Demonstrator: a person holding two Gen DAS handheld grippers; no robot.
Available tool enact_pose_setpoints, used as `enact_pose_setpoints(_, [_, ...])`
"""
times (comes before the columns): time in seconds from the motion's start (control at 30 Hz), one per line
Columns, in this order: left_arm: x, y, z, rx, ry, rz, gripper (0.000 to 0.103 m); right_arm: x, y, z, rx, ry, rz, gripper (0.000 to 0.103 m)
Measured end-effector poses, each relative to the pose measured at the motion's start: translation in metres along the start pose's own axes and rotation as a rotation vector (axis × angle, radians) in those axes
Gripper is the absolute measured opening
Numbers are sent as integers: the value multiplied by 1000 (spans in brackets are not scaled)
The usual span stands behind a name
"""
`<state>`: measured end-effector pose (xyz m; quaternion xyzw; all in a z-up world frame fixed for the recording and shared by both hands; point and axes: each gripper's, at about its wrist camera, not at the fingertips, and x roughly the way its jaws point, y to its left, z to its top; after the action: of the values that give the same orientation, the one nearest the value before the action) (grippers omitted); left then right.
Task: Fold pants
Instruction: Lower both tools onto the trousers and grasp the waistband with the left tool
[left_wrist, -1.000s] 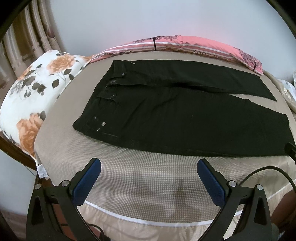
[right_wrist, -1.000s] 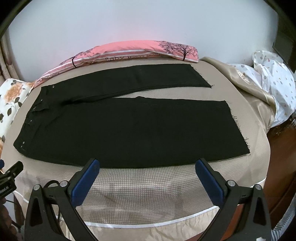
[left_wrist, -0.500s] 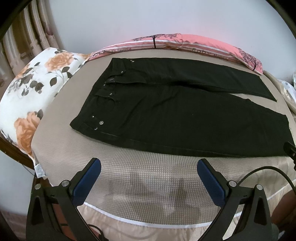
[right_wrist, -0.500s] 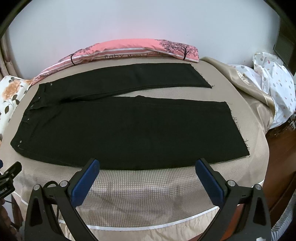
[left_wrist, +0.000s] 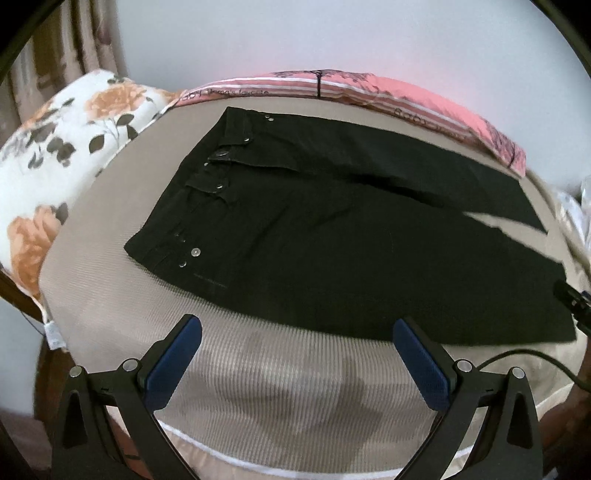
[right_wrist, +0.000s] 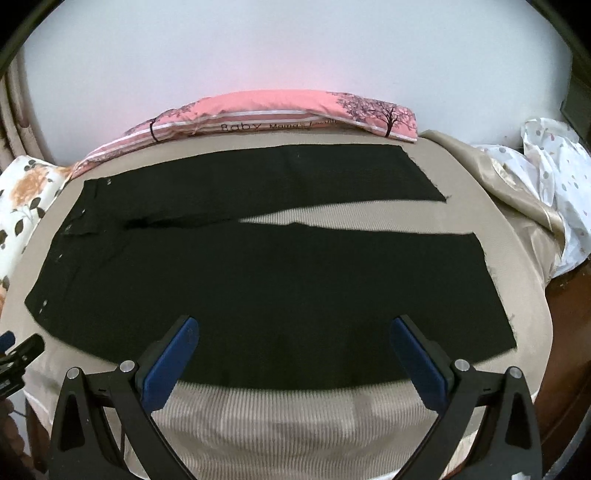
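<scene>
Both my claws are spread wide with nothing between the blue pads. The left claw (left_wrist: 297, 356) sits at the bottom of its frame over bare bed cover, just short of the near edge of the pants (left_wrist: 332, 236). The right claw (right_wrist: 295, 354) is lower middle in its view, and its fingertips overlap the near hem side of the pants (right_wrist: 258, 280), though I can't tell if they're touching the fabric.

The pants are black, laid flat across the tan bed (left_wrist: 258, 373): waistband with the metal buttons toward the left, legs running off to the right, with a thin wedge of bed cover showing between the two legs. Behind them along the wall is a pink pillow (right_wrist: 280, 114). A floral pillow (left_wrist: 70, 147) fills the upper left of the left view, and a white spotted sheet (right_wrist: 554, 177) is bunched up at the right edge of the right view.
</scene>
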<state>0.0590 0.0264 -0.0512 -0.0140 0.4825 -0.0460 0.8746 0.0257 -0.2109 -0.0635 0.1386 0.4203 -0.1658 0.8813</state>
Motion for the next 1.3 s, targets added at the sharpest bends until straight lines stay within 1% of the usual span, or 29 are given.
enact_pose_setpoints(0.07, [4,8,9,-25,5,-17,103,7,0,10,10,-4,17,103])
enact_pose_setpoints(0.13, [8,18,19,-45,4,-22,103,14,0,21,12,-28,47,103])
enact_pose_setpoints(0.2, [12,27,32,-50,10,-40,103,26,6,35,-20,-34,84,103])
enact_pose_setpoints(0.27, [20,41,53,-55,35,-49,103,35,10,44,-26,-21,119,103])
enact_pose_setpoints(0.3, [22,46,60,-67,40,-59,103,41,12,51,-19,-20,151,103])
enact_pose_setpoints(0.37, [30,65,85,-111,39,-80,103,48,14,60,-10,-20,191,103])
enact_pose_setpoints(0.4, [32,71,94,-121,37,-79,103,54,17,66,-5,-15,222,103])
enact_pose_setpoints(0.43, [37,79,109,-135,26,-80,103,60,19,72,-2,-16,250,103])
enact_pose_setpoints(0.5, [46,91,133,-132,0,-79,103,70,25,81,5,-19,277,103])
enact_pose_setpoints(0.57, [54,103,154,-136,-37,-61,103,84,32,92,6,-7,282,103])
enact_pose_setpoints(0.63, [71,116,179,-132,-57,-64,102,94,35,100,22,2,289,103])
enact_pose_setpoints(0.67, [78,121,188,-131,-55,-83,101,101,39,105,28,10,289,103])
enact_pose_setpoints(0.7, [88,127,199,-125,-47,-110,95,109,42,109,34,18,288,103])
enact_pose_setpoints(0.73, [98,132,208,-127,-42,-126,85,116,46,112,37,25,283,103])
enact_pose_setpoints(0.77, [111,139,221,-134,-36,-141,81,120,47,114,38,29,280,103])
enact_pose_setpoints(0.83, [131,150,237,-158,-32,-178,69,131,53,117,29,42,268,103])
enact_pose_setpoints(0.87, [140,154,243,-170,-24,-199,65,138,57,119,20,52,262,103])
enact_pose_setpoints(0.9, [147,156,247,-177,-13,-214,63,144,58,121,20,59,260,103])
enact_pose_setpoints(0.97, [170,166,260,-211,13,-310,59,156,63,126,18,78,256,103])
enact_pose_setpoints(1.0, [175,167,263,-221,19,-334,57,162,65,129,18,82,253,103])
enact_pose_setpoints(1.03, [187,171,268,-237,33,-380,55,168,67,132,20,85,247,103])
enact_pose_setpoints(1.07, [193,172,270,-244,39,-399,53,174,68,134,22,86,241,103])
enact_pose_setpoints(1.13, [211,178,275,-270,53,-419,44,182,71,139,27,85,235,103])
enact_pose_setpoints(1.2, [224,182,280,-285,72,-455,42,191,75,144,30,89,232,103])
enact_pose_setpoints(1.3, [238,187,286,-293,90,-476,42,201,83,149,24,88,239,103])
